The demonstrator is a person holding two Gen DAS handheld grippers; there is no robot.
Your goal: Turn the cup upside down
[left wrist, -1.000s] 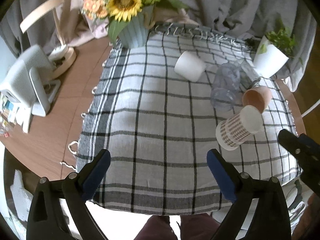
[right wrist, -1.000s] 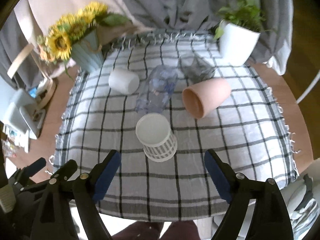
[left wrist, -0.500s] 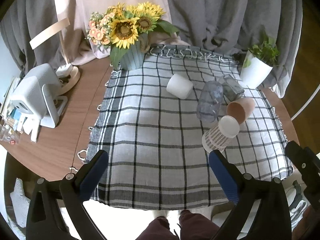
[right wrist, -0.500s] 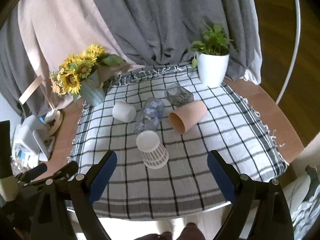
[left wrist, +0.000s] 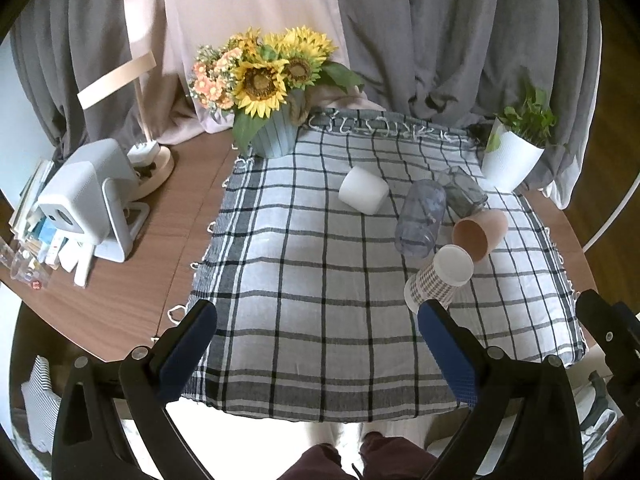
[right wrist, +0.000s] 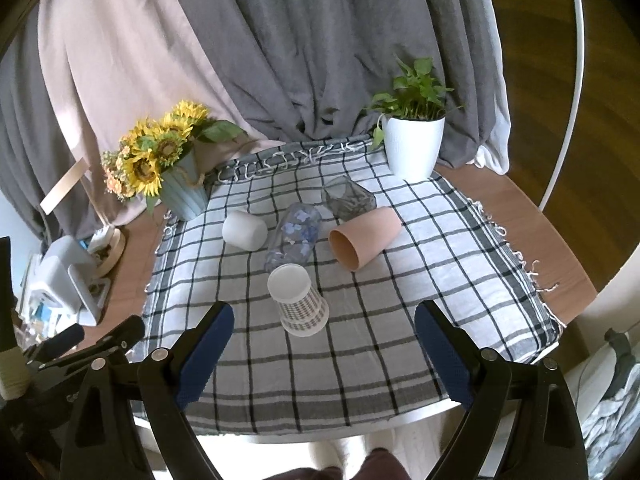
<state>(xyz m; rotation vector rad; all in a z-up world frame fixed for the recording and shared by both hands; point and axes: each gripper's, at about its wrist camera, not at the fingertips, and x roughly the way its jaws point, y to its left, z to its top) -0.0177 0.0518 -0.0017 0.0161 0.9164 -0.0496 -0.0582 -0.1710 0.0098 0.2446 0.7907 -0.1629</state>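
A patterned paper cup [right wrist: 298,300] stands upside down on the checked cloth [right wrist: 380,340], white base up; it also shows in the left wrist view [left wrist: 438,282]. Behind it lie on their sides a peach cup [right wrist: 364,236], a clear flowered glass [right wrist: 294,234], a white cup [right wrist: 245,230] and a grey glass [right wrist: 348,200]. My right gripper [right wrist: 320,354] is open and empty, high above the table's front edge. My left gripper [left wrist: 316,354] is open and empty, also held back above the front edge.
A sunflower vase [right wrist: 176,176] stands at the back left of the cloth and a white potted plant [right wrist: 414,144] at the back right. A white device [left wrist: 86,196], a lamp base [left wrist: 150,162] and papers sit on the wooden table [left wrist: 192,208] to the left. Curtains hang behind.
Both grippers have pulled up and back from the table, so the cups look smaller and farther. The patterned cup stays upside down. Both grippers stay open.
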